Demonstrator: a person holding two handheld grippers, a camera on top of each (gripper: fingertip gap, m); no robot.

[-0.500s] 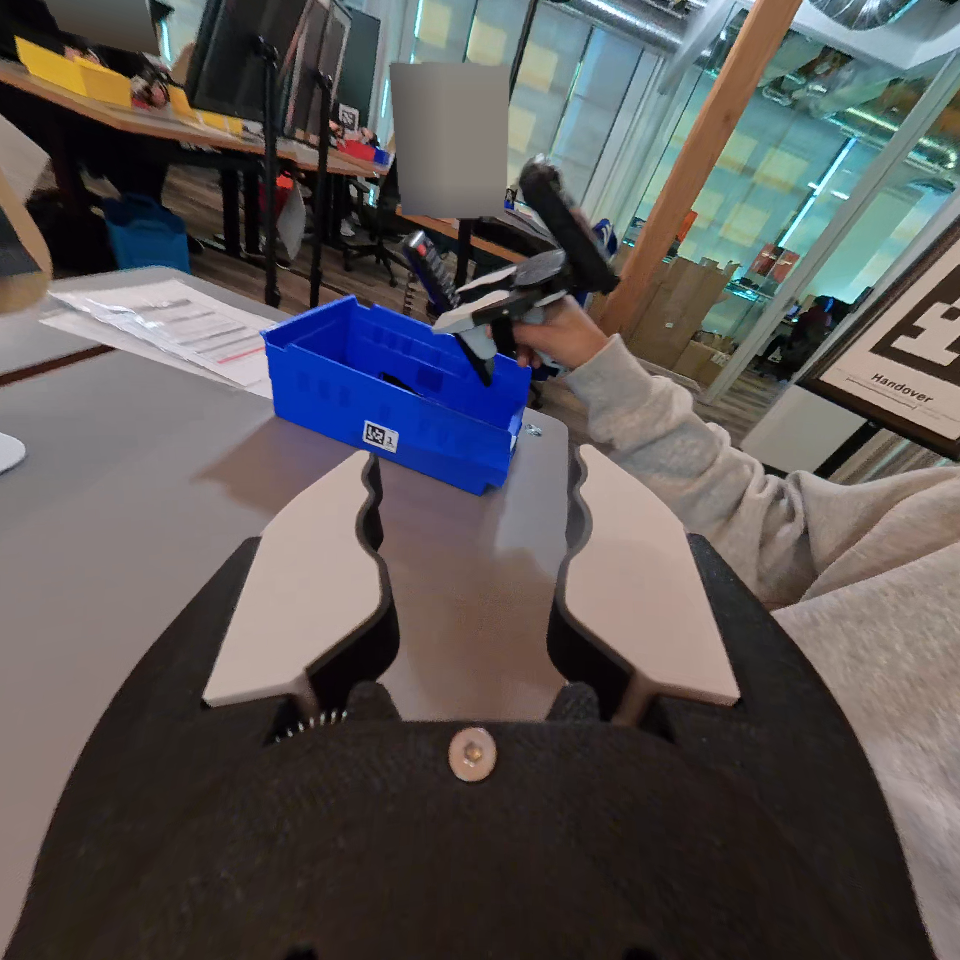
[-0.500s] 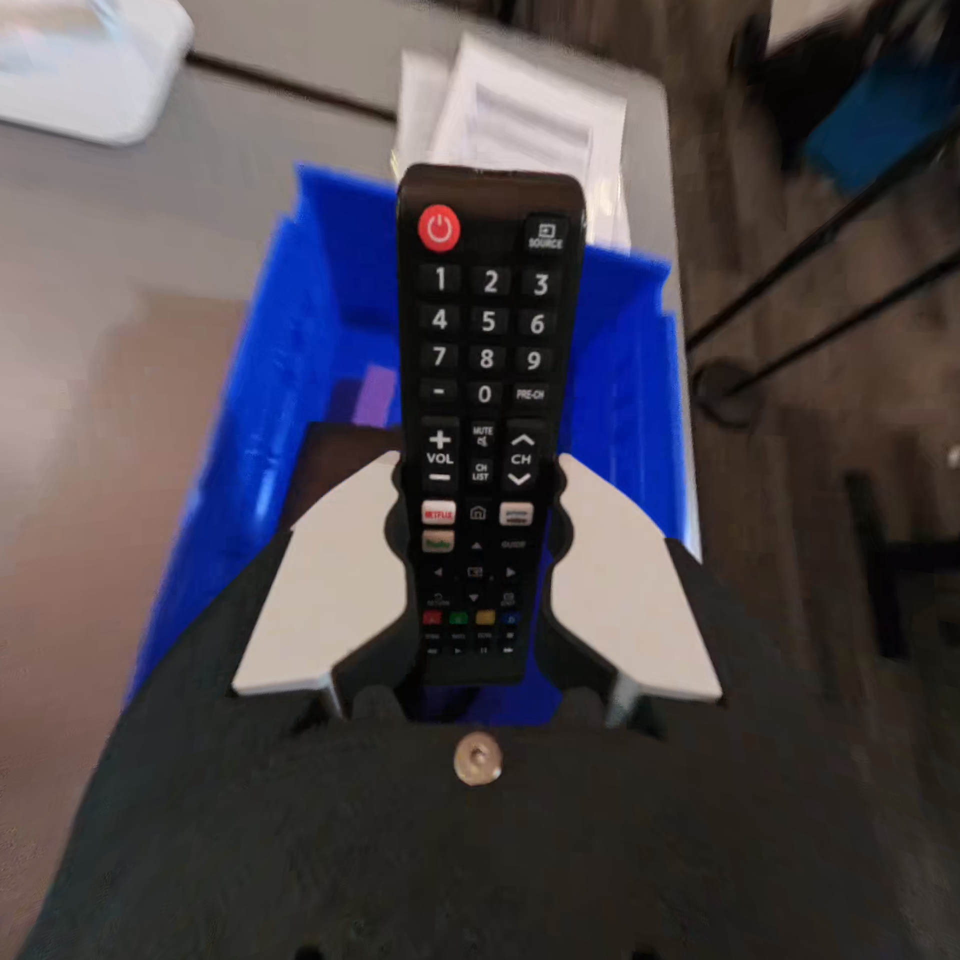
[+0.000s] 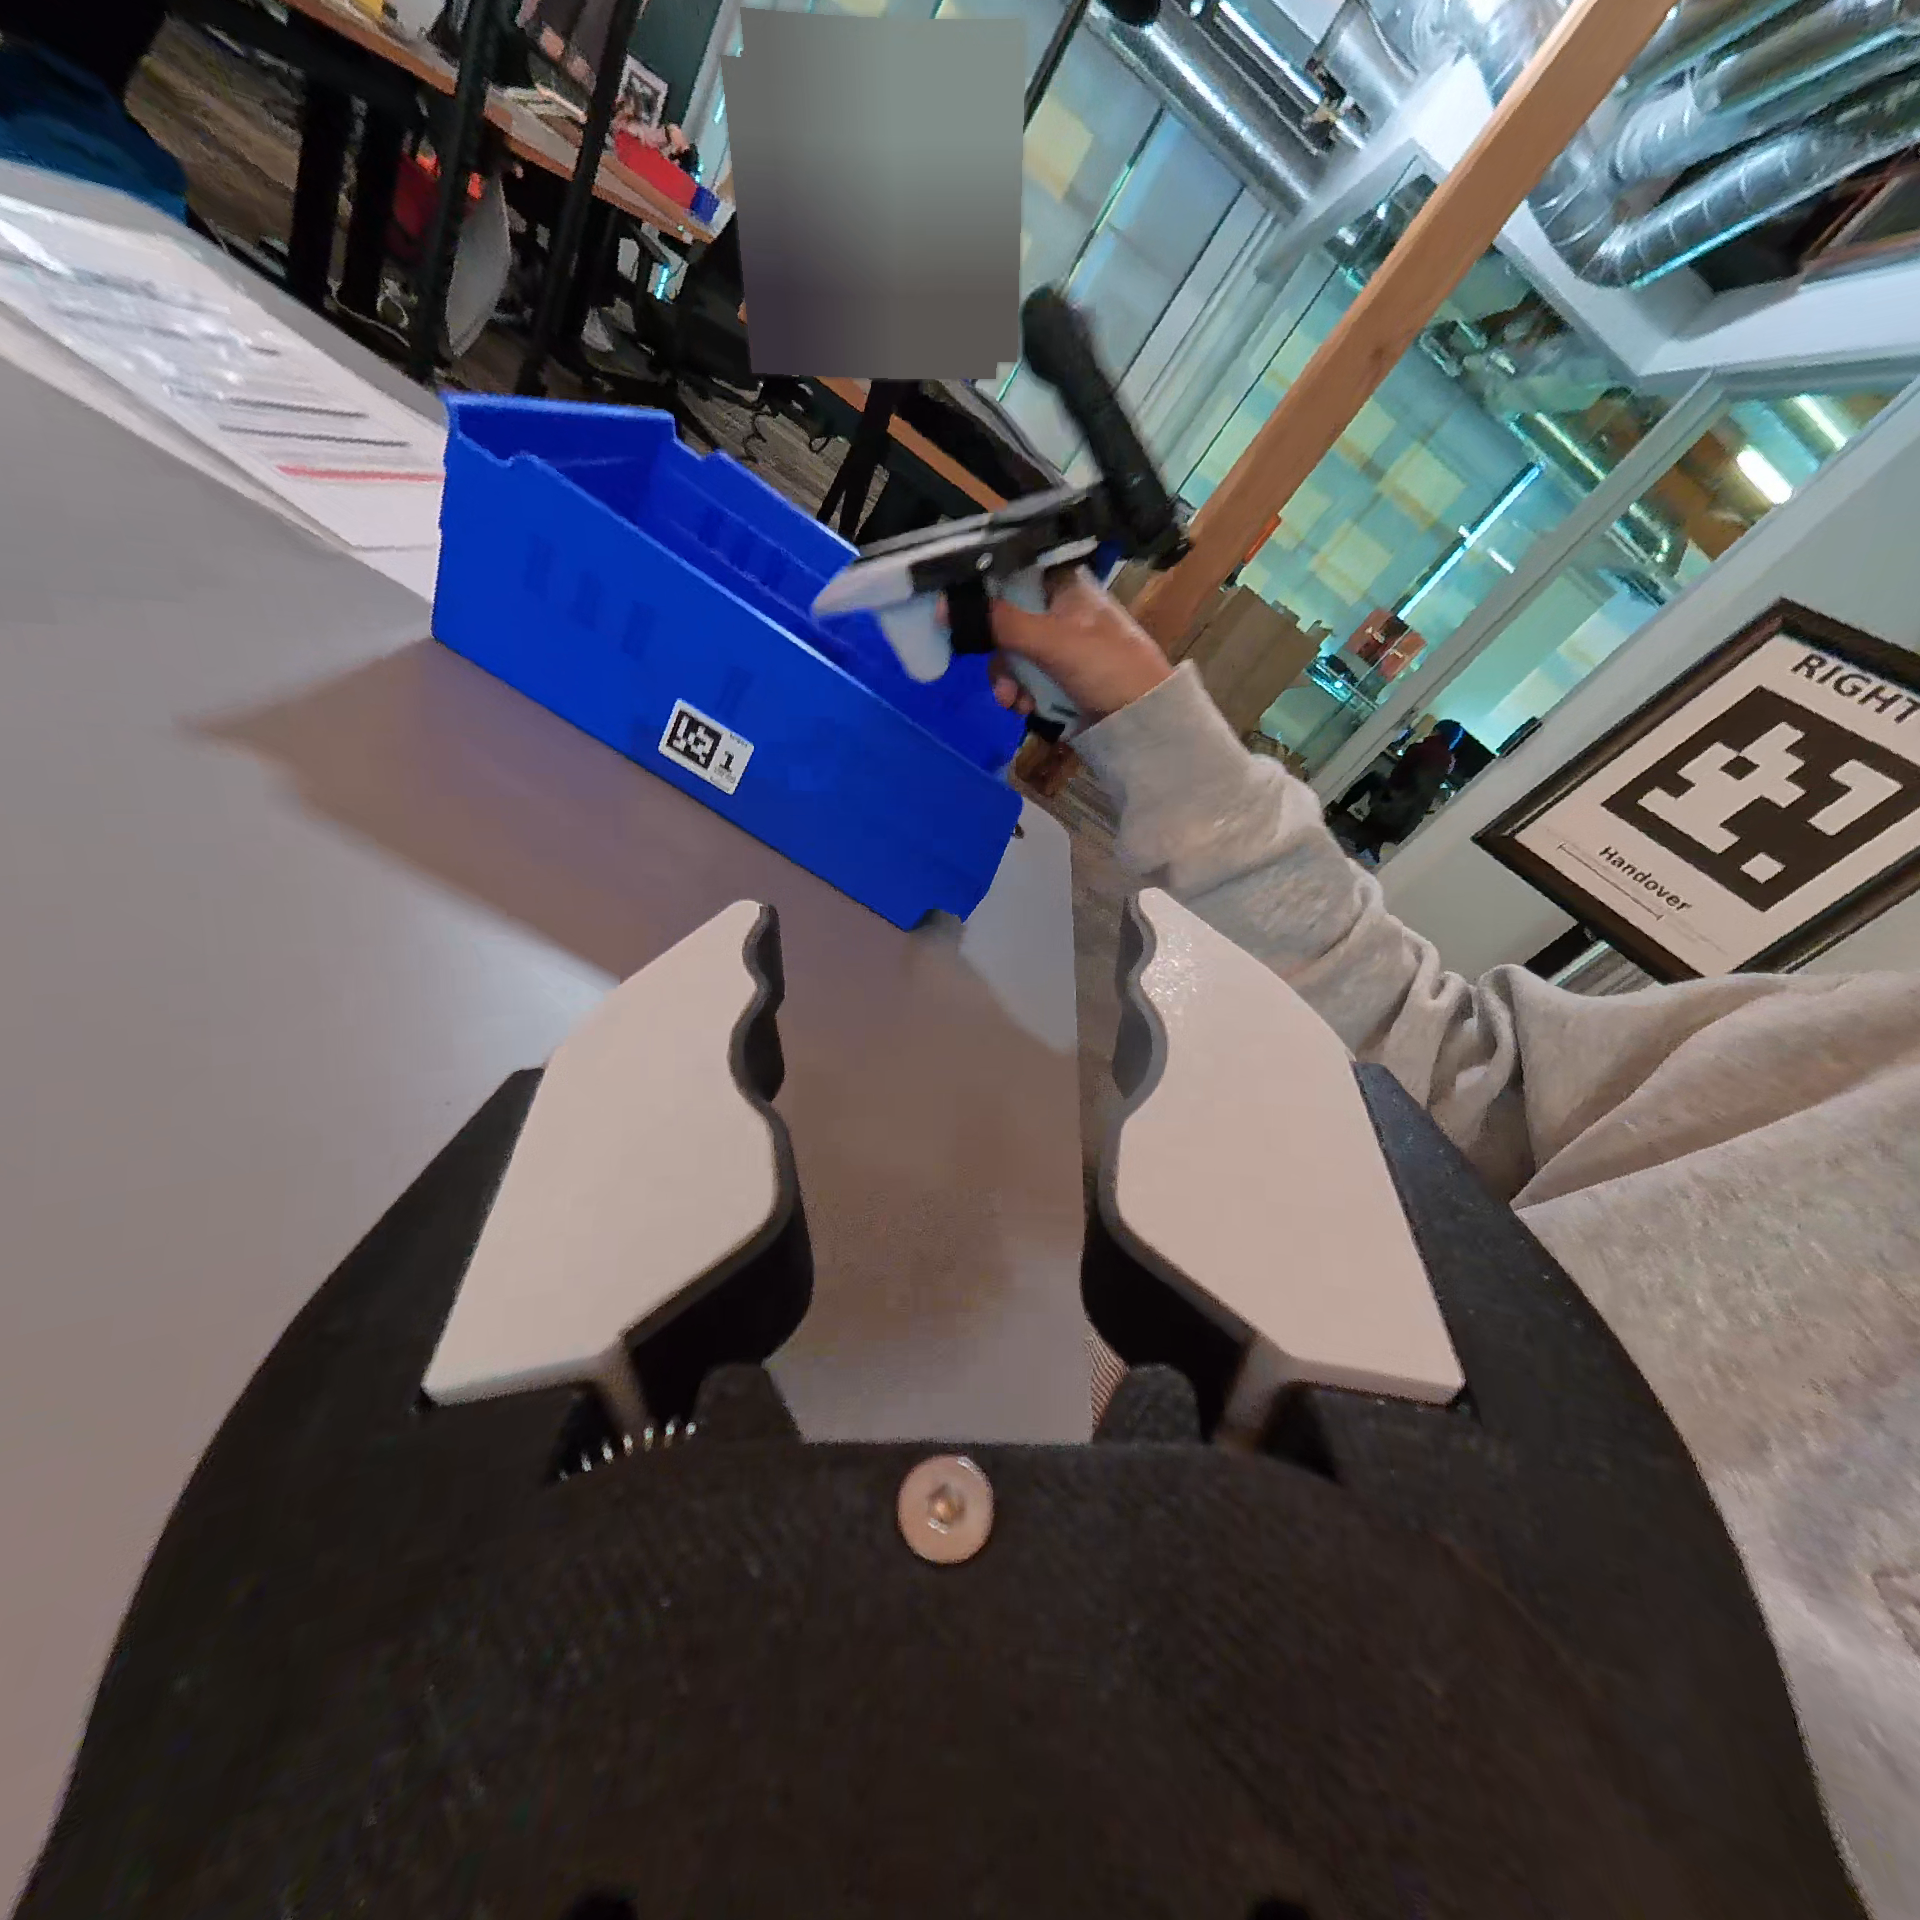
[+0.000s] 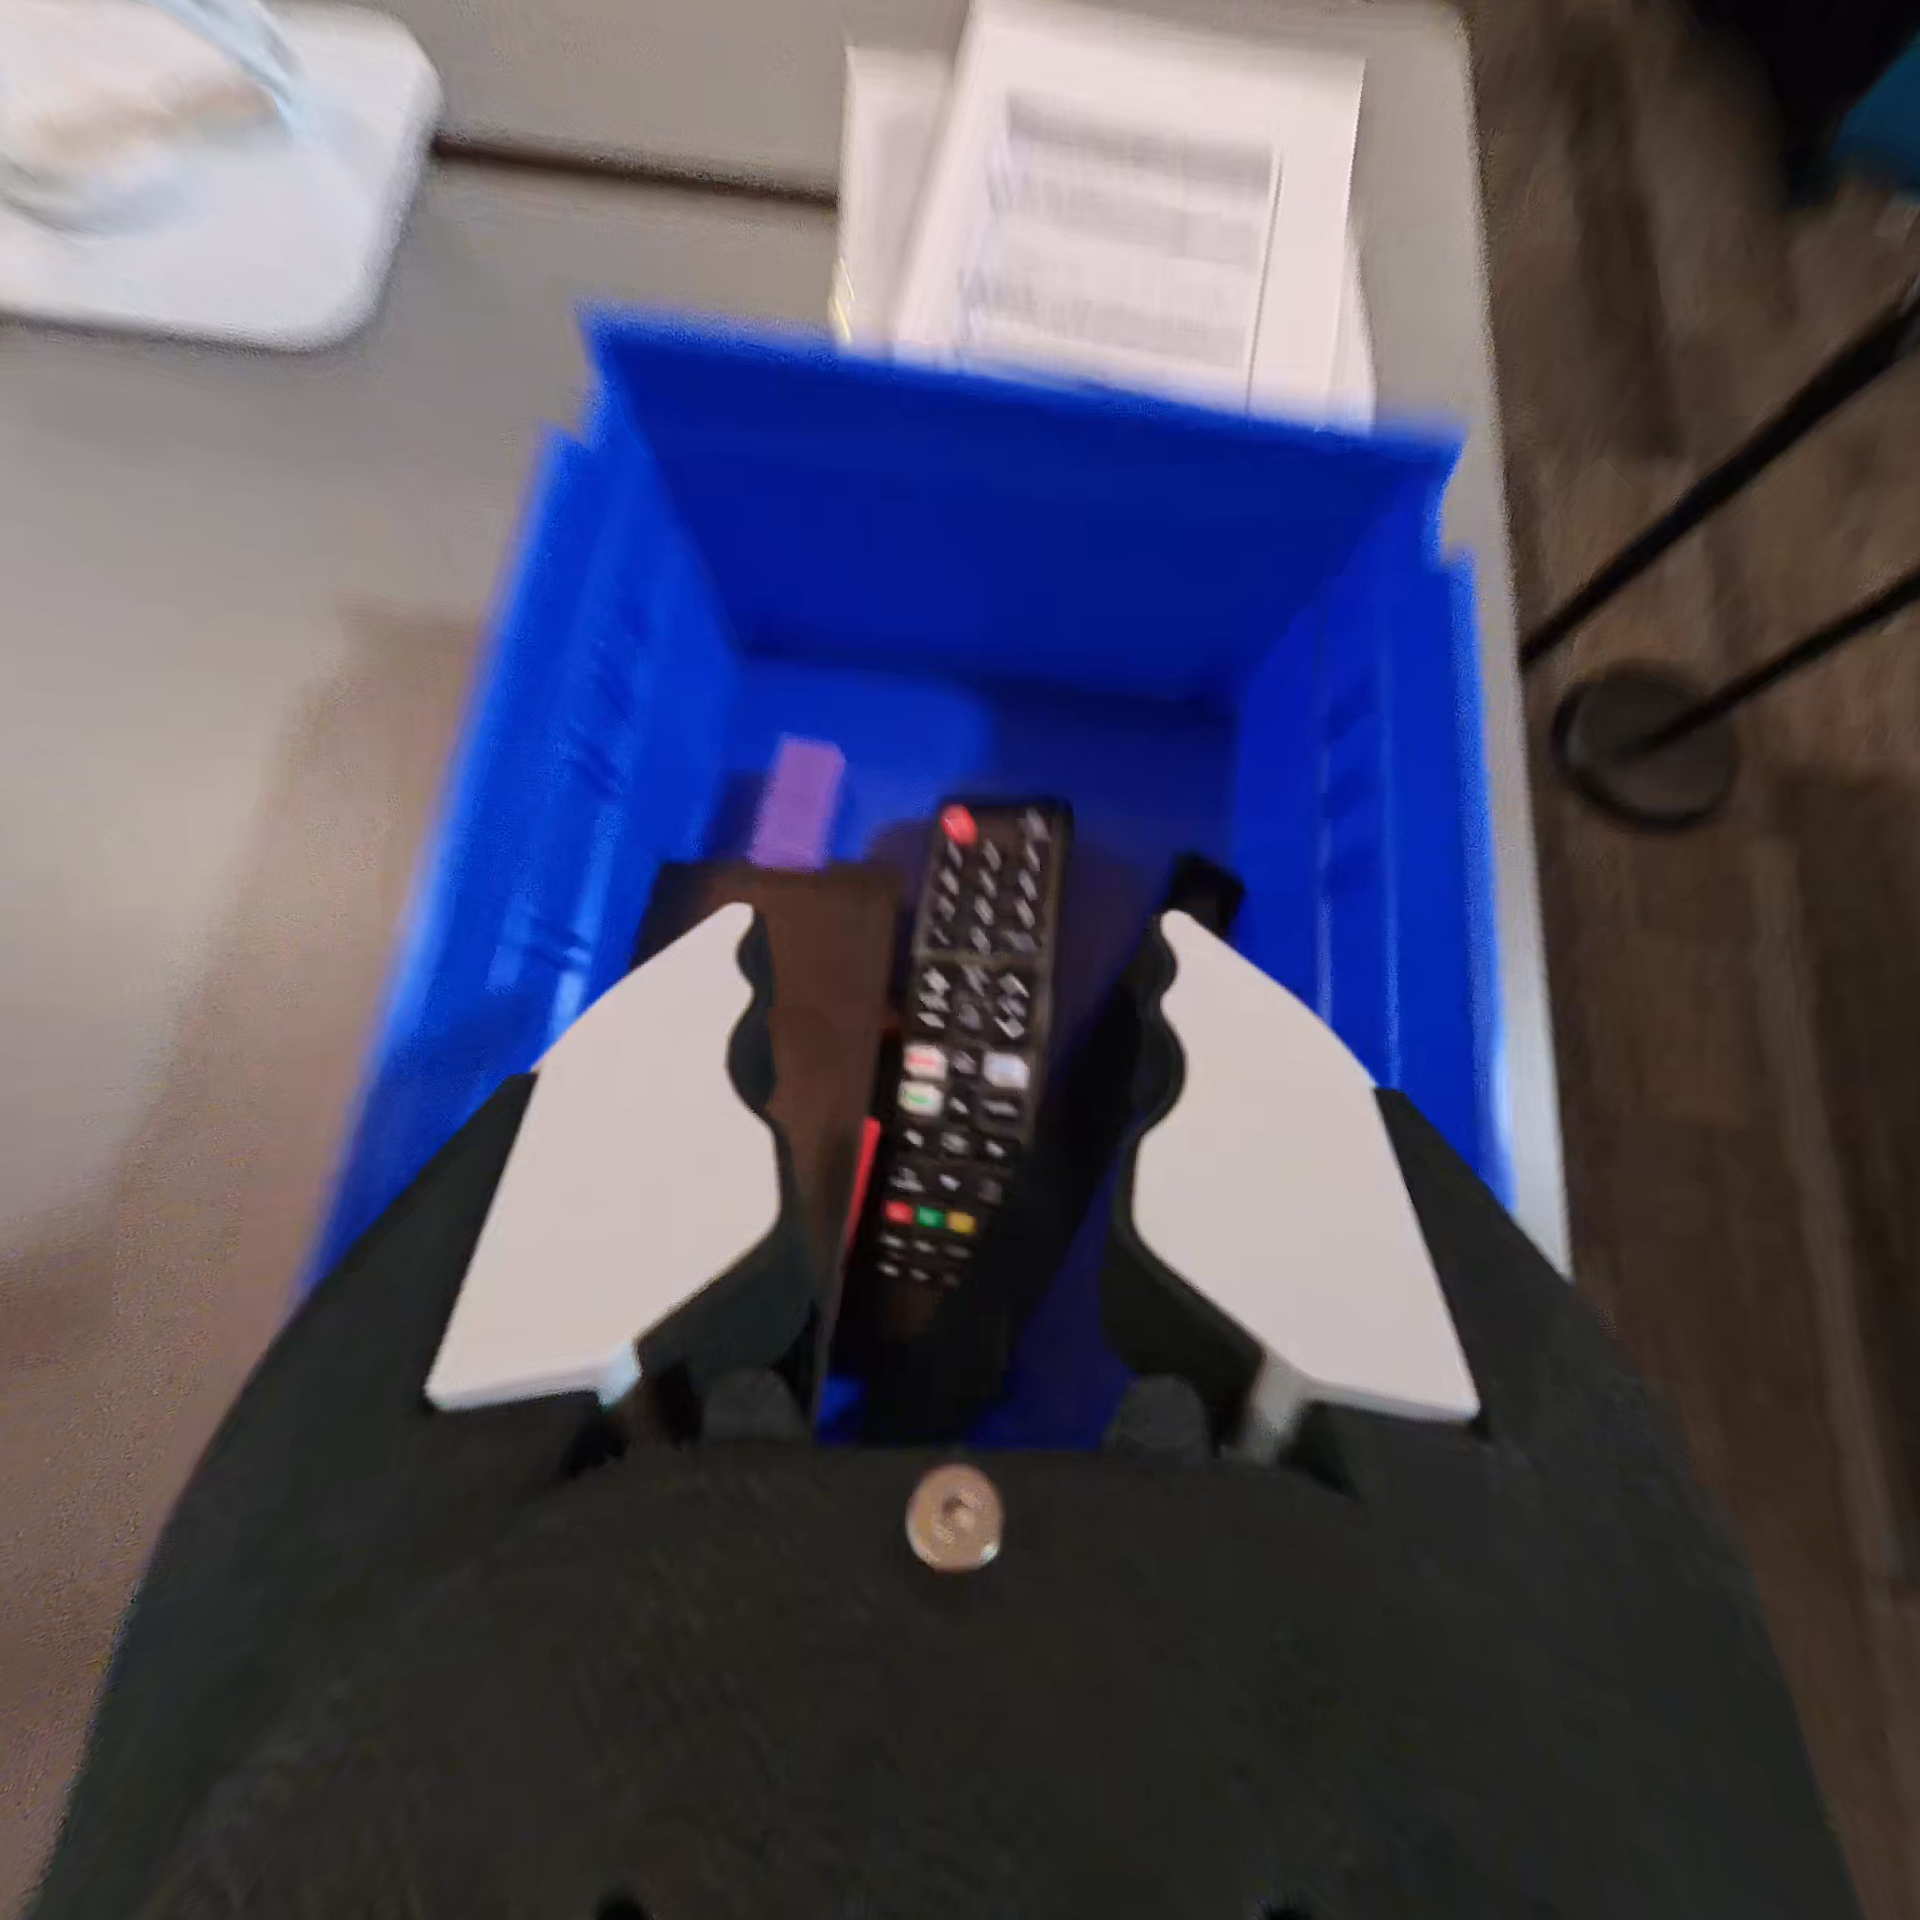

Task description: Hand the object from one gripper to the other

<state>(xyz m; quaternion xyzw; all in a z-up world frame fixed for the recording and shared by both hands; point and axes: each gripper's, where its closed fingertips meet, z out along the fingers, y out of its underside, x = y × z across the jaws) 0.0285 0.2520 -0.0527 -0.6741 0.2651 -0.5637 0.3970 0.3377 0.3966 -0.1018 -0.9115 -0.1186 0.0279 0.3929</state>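
Seemingly, the handover itself is judged finished, or at least none is under way: the black remote [image 4: 961, 1049] is seen lying inside the blue bin [image 4: 665, 665], in the middle of the right wrist view, and is gripped by neither tool. The right tongs [image 4: 956, 925] are spread wide above it, with clear gaps on both sides and no contact seen. The left tongs [image 3: 948, 914] are likewise spread apart and empty, held over the grey counter [image 3: 260, 987] in the lower centre of the left wrist view, well short of the bin. Whether another pass is still to be made cannot be told.

Two tongs are counted, and one remote. One bin is counted, set at the counter's far edge. Beside the remote in the bin, one dark brown flat item [image 4: 821, 997] and one purple block [image 4: 798, 800] are made out, though blur leaves their kind unclear. A stack of white papers [image 4: 1122, 208] is seen beyond the bin at upper centre, and one white object [image 4: 208, 197] at upper left.
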